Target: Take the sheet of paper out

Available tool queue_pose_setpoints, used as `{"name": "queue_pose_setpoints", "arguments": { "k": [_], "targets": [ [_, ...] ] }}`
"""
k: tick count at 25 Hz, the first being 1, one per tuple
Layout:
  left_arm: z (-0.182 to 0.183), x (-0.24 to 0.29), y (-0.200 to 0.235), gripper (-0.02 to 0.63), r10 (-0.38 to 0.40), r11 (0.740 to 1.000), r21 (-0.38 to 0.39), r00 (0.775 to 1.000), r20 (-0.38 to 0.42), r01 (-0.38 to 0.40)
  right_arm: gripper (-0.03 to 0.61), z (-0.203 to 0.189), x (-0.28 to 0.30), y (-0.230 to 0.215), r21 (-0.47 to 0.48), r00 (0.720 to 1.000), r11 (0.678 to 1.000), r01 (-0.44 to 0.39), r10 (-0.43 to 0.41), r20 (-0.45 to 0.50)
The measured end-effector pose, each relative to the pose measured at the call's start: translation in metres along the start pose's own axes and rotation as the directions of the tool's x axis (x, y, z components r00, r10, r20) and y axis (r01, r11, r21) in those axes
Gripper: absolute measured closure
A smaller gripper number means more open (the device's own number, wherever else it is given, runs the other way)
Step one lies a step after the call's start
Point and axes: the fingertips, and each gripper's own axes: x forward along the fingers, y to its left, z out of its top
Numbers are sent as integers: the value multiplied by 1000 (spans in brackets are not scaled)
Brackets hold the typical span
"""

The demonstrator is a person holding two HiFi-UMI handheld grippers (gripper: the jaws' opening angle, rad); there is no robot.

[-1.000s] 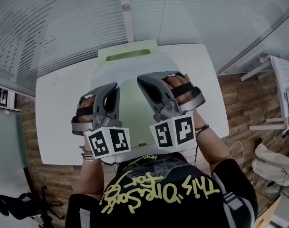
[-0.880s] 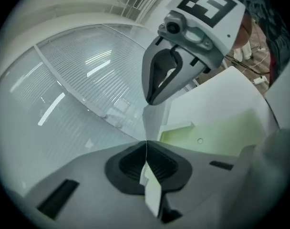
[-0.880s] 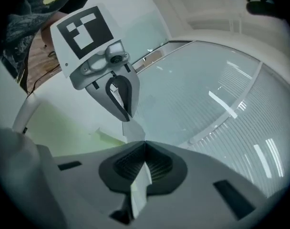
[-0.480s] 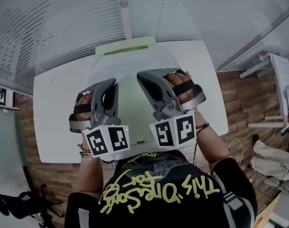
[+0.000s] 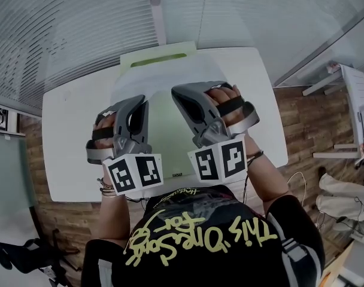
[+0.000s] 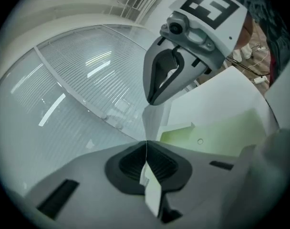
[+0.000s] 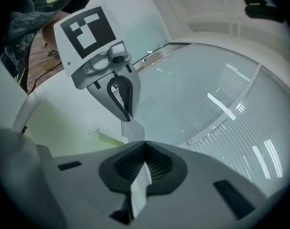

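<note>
A pale green folder (image 5: 158, 58) lies on the white table (image 5: 68, 136), with a whitish translucent layer (image 5: 129, 87) over its near part. Both grippers hover over it side by side, tips close together. My left gripper (image 5: 142, 102) (image 6: 146, 142) is shut, and a thin pale sheet edge (image 6: 152, 190) is pinched between its pads. My right gripper (image 5: 176, 92) (image 7: 145, 142) is also shut on a thin pale strip (image 7: 137, 187). A small piece of that sheet (image 7: 133, 130) stands up between the two tips. Whether it is paper or a folder flap I cannot tell.
A glass wall with blinds (image 5: 80, 28) runs behind the table's far edge. Wooden floor (image 5: 302, 124) shows to the right, with a white shelf unit (image 5: 355, 106) beyond it. A cable (image 5: 299, 187) hangs by the person's right arm.
</note>
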Motion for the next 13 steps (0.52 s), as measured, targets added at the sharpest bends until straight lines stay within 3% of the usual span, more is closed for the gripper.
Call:
{"name": "queue_pose_setpoints", "arguments": {
  "k": [13],
  "targets": [
    [2,-5,6,607,20,1000,-6,1000,0,-20,572,4,-3,-2,-9,1000,1000,2,-2,12]
  ]
}}
